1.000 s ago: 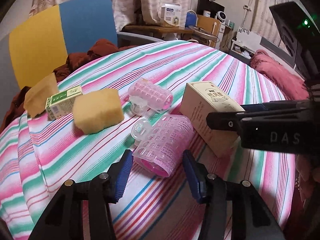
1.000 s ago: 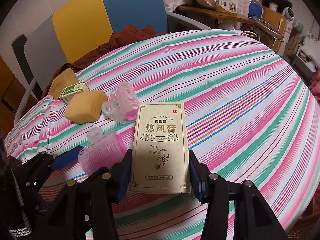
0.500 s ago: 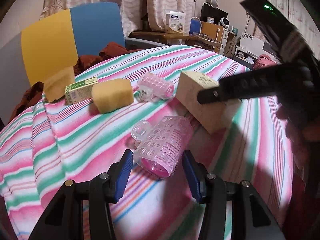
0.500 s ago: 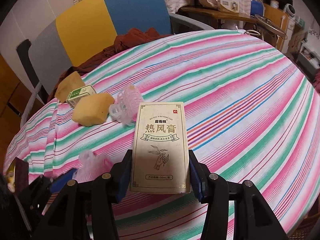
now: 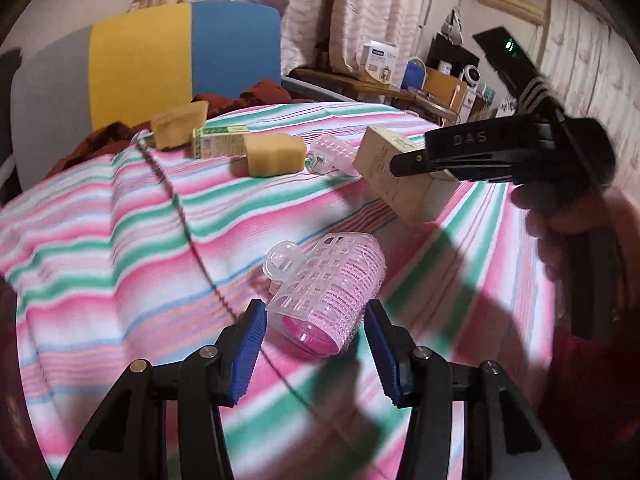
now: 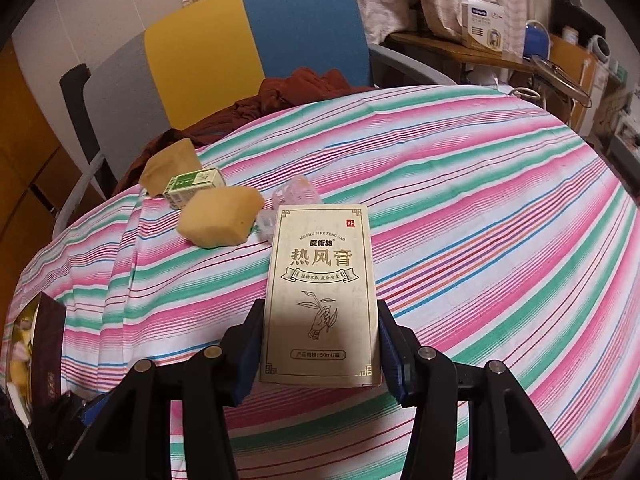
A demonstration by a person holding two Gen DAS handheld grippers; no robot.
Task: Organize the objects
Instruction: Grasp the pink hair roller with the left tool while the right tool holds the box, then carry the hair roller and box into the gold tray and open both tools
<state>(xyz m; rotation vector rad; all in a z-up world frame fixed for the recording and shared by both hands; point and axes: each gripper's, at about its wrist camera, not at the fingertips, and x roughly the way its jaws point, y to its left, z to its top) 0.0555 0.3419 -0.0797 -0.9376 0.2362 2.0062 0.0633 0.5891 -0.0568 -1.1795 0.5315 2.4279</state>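
My left gripper (image 5: pixel 314 322) is shut on a pink hair roller (image 5: pixel 328 280), held just above the striped tablecloth (image 5: pixel 120 240). In the right wrist view my right gripper (image 6: pixel 320 336) is shut on a tall beige box with gold print (image 6: pixel 322 280). The left wrist view shows that box (image 5: pixel 384 168) tilted in the black right gripper (image 5: pixel 480 152) at the right. Behind it lie a second pink roller (image 5: pixel 332 154), a yellow sponge (image 5: pixel 274 154), a small green box (image 5: pixel 218 142) and a tan pad (image 5: pixel 178 126), grouped at the far left of the table.
A yellow and blue chair (image 6: pixel 260 40) with a rust-red cloth (image 6: pixel 300 84) stands behind the table. A dark box (image 6: pixel 44 344) sits at the table's near left edge. Cluttered shelves (image 6: pixel 500 52) stand at the back right. A hand (image 5: pixel 560 216) grips the right tool.
My left gripper has drawn back from the group with the roller in it, leaving the right view. The right gripper still holds the beige box, almost unmoved.
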